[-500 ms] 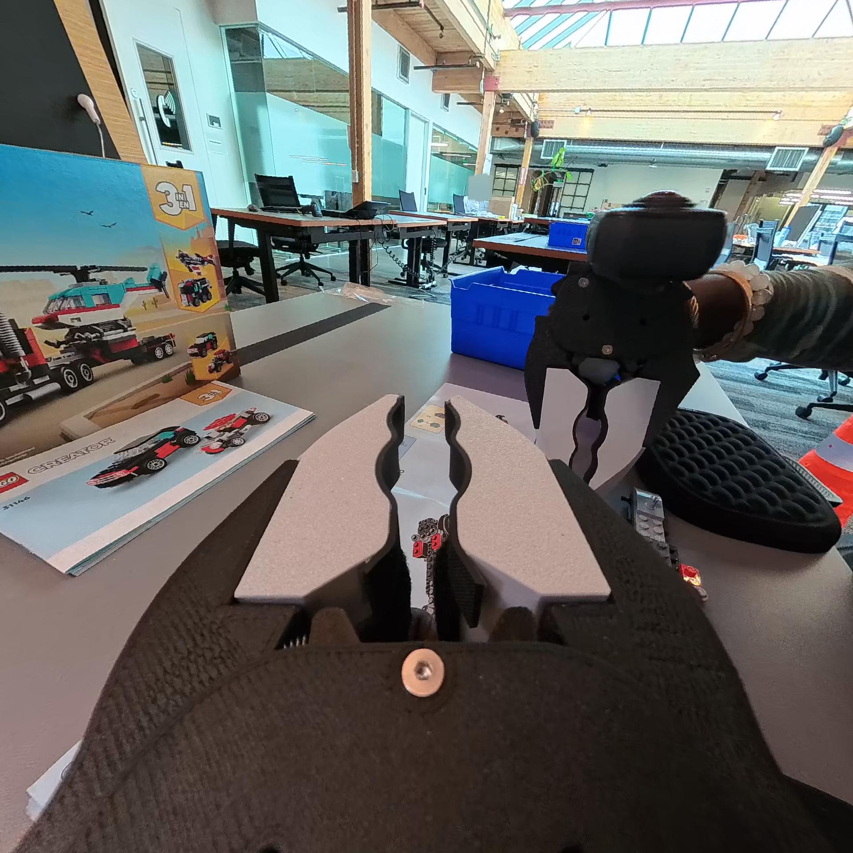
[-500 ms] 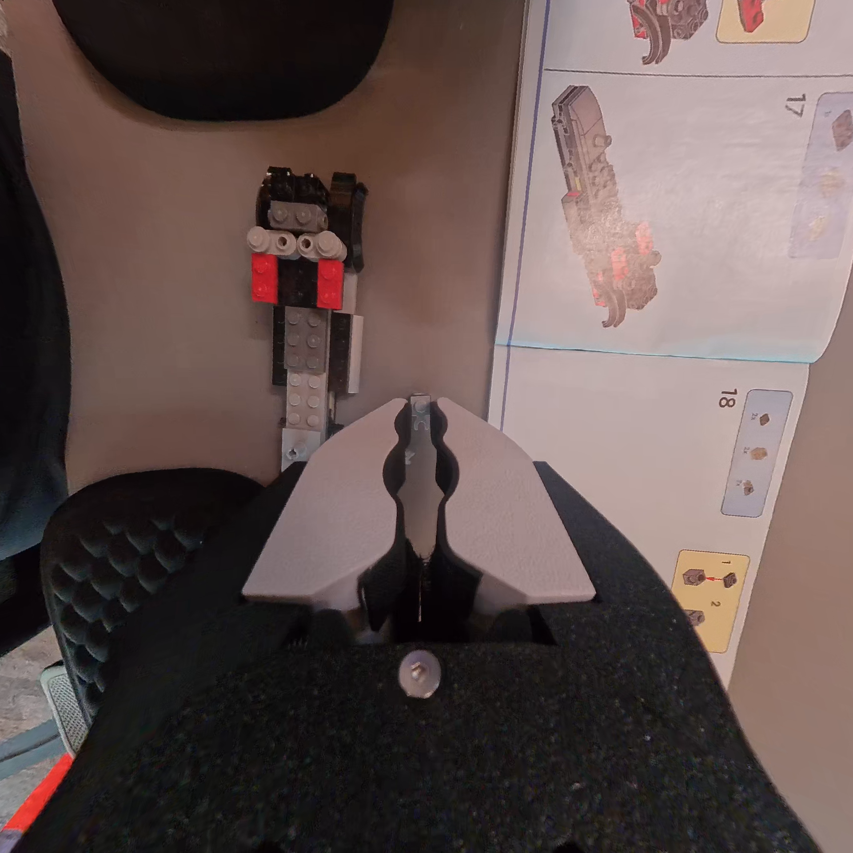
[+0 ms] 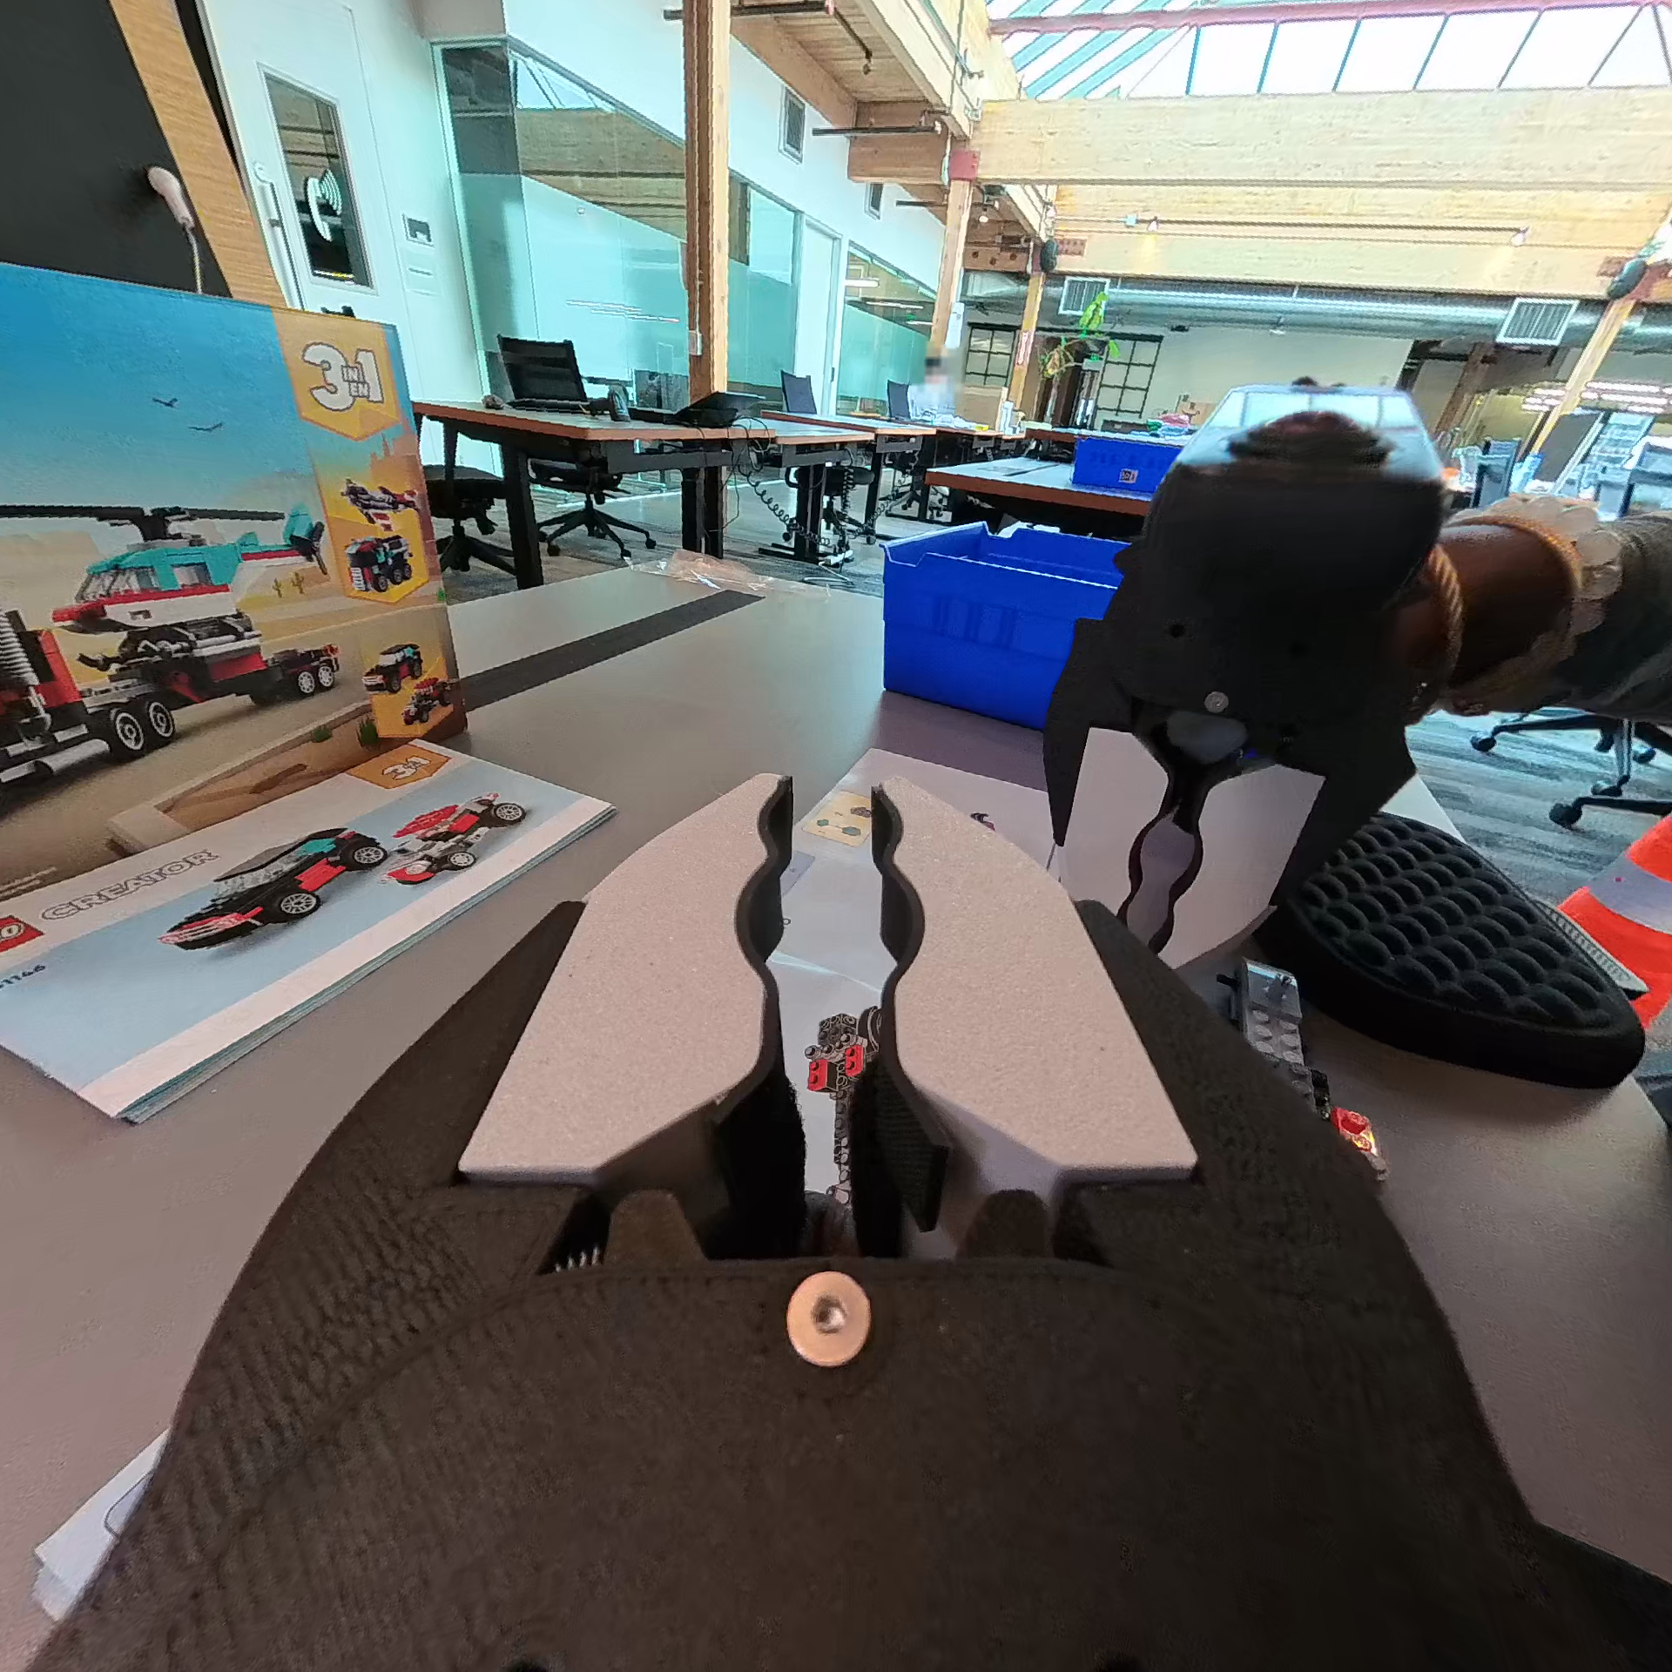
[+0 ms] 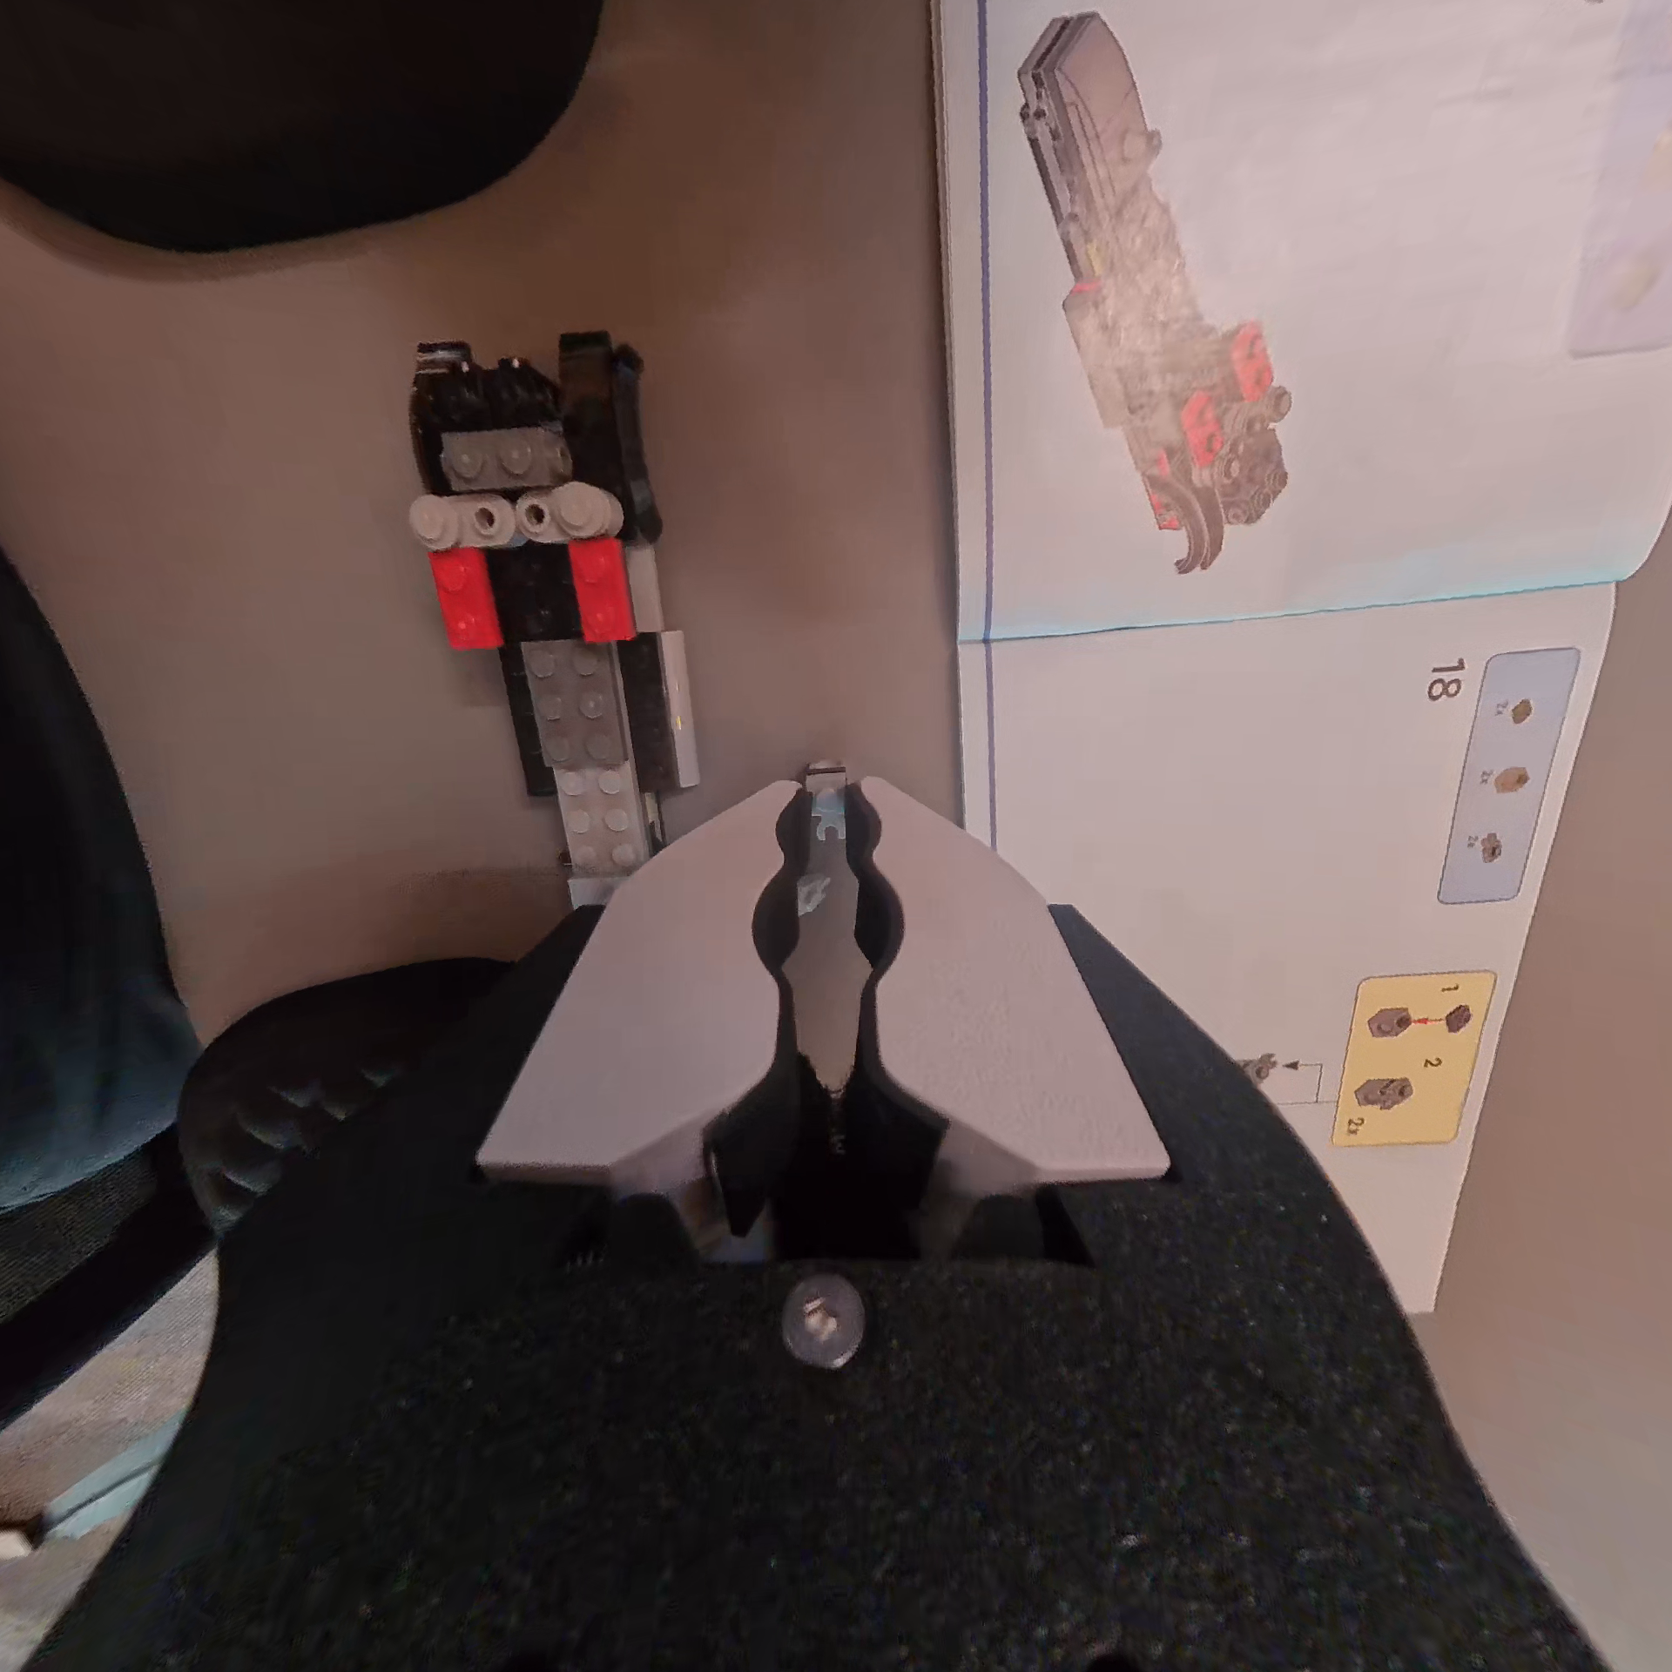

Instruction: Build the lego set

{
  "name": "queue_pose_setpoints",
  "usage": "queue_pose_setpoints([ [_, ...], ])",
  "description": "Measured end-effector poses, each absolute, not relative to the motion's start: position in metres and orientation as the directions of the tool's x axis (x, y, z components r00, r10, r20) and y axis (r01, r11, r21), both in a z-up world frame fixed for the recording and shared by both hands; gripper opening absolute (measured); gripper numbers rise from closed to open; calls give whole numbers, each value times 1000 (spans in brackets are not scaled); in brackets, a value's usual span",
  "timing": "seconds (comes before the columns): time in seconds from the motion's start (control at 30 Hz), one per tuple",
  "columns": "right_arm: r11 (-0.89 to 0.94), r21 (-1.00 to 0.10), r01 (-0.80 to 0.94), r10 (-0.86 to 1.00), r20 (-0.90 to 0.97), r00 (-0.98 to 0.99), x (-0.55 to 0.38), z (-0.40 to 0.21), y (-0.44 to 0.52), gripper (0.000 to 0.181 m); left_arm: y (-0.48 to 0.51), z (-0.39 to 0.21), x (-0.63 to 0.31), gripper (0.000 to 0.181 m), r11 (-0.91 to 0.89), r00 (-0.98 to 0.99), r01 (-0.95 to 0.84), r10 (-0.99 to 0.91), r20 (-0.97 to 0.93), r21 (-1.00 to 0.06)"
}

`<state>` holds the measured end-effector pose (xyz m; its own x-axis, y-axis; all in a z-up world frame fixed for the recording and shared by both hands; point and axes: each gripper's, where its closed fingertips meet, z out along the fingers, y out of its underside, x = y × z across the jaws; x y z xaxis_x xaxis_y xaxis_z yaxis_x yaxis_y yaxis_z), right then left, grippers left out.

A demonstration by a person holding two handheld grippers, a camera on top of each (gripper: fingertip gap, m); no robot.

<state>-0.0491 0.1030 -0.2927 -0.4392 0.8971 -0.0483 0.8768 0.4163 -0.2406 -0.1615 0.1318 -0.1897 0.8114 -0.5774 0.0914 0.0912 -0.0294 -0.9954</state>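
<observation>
A partly built lego model of black, grey and red bricks lies flat on the grey table. My right gripper is shut on a thin grey lego piece, held edge-on just to the right of the model's near end. In the left wrist view the right gripper points down just above the model. My left gripper hangs over the open instruction booklet with its fingers slightly apart and nothing between them.
The open booklet lies right of the model. Black padded rests sit beyond and beside it. The set box, a closed booklet and a blue bin stand on the table. The left gripper's tips are roughly 15 centimetres from the right gripper's.
The right gripper has shifted and tilted very slightly over the model, still holding the grey piece. The left gripper has not visibly moved.
</observation>
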Motion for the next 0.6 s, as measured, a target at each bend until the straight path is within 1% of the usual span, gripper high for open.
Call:
queue_pose_setpoints([
  [0.13,387,-161,908,913,-72,-402,-49,-294,103,8,132,-189,-163,17,-28,810,110,-577,106,-994],
  [0.23,399,-106,911,912,-55,-406,-49,-294,103,8,132,-188,-163,17,-25,810,112,-576,107,-993],
  [0.33,386,-89,918,918,-63,-391,-50,-295,103,8,131,-187,-164,17,-25,811,116,-575,109,-993],
  [0.5,373,-133,918,920,-78,-385,-51,-295,103,8,129,-181,-166,17,-2,810,119,-578,98,-993],
  [0.57,387,-198,900,908,-87,-410,-52,-294,103,8,128,-178,-166,17,10,813,114,-576,88,-993],
  [0.6,413,-262,872,889,-91,-449,-52,-294,103,8,127,-178,-166,17,11,812,109,-578,83,-994],
])
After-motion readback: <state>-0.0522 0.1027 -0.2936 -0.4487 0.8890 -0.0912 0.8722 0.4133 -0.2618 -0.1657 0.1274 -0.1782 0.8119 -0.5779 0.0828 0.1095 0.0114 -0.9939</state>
